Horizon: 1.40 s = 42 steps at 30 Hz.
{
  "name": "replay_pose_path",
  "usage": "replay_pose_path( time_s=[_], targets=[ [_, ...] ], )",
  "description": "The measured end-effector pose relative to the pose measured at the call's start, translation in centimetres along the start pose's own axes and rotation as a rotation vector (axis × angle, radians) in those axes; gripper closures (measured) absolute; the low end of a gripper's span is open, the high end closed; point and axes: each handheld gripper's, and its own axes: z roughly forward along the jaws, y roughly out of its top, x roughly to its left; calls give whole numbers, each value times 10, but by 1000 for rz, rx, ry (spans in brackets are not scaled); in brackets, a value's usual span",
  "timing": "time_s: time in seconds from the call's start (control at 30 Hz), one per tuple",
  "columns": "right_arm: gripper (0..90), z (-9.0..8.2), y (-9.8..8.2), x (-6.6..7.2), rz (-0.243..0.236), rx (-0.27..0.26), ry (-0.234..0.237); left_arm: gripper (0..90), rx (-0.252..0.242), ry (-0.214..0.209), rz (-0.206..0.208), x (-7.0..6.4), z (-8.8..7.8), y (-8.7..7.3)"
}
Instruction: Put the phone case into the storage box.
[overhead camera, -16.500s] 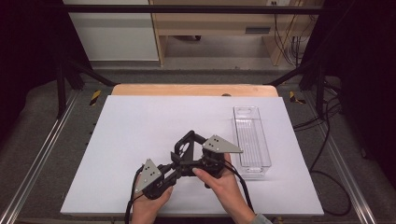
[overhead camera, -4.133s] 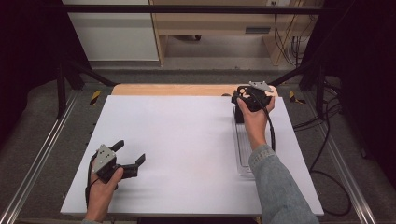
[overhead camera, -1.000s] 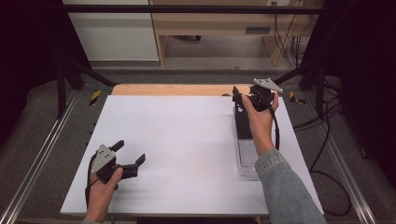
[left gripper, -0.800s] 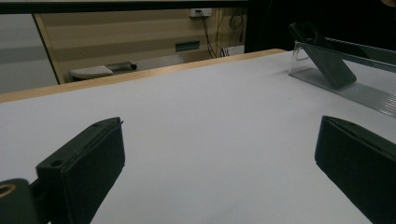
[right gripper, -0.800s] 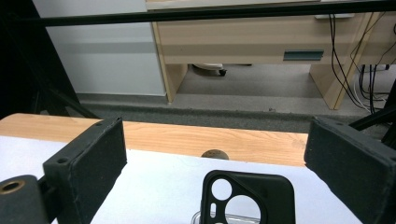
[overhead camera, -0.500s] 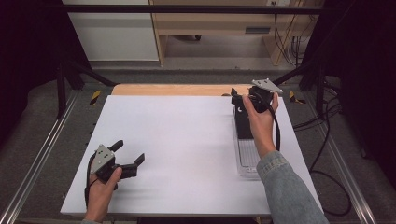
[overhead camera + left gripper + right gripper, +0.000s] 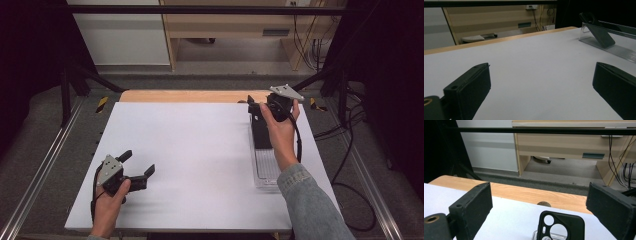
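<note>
The right gripper [image 7: 254, 106] hangs over the far right corner of the white counter [image 7: 200, 150], its jaws spread wide and holding nothing — in the right gripper view the two black pads stand at either edge with open air between them. Below and just ahead of those jaws, centred in the gap, stands a black phone case [image 7: 560, 225], its round camera cut-outs facing the jaws; its upper end rises toward them without touching either pad. In the high view the phone case [image 7: 261, 132] leans inside the far end of a clear plastic tray [image 7: 267, 167], which runs back from under the right gripper toward the person's side of the counter, beneath the right hand [image 7: 280, 130] and its denim sleeve [image 7: 310, 205]. The left gripper [image 7: 137, 167] rests low on the counter near the front left, held by the left hand [image 7: 111, 197], its jaws also wide apart and empty, with bare white surface between the pads in the left gripper view. Well ahead of those jaws and off toward the right-hand pad, the tray [image 7: 609, 47] shows as a clear wall with the dark phone case [image 7: 599, 33] propped at a slant inside it — well apart from the left gripper. Beyond the right jaws lies the counter's wooden edge [image 7: 524, 192].
</note>
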Motion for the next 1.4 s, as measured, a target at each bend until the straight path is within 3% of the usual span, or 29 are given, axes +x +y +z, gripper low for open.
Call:
replay_pose_path(
  time_s=[1.4],
  targets=[
    [68, -16, 0, -6, -2, 8, 51, 16, 3, 0, -1, 0, 0, 0]
  ],
)
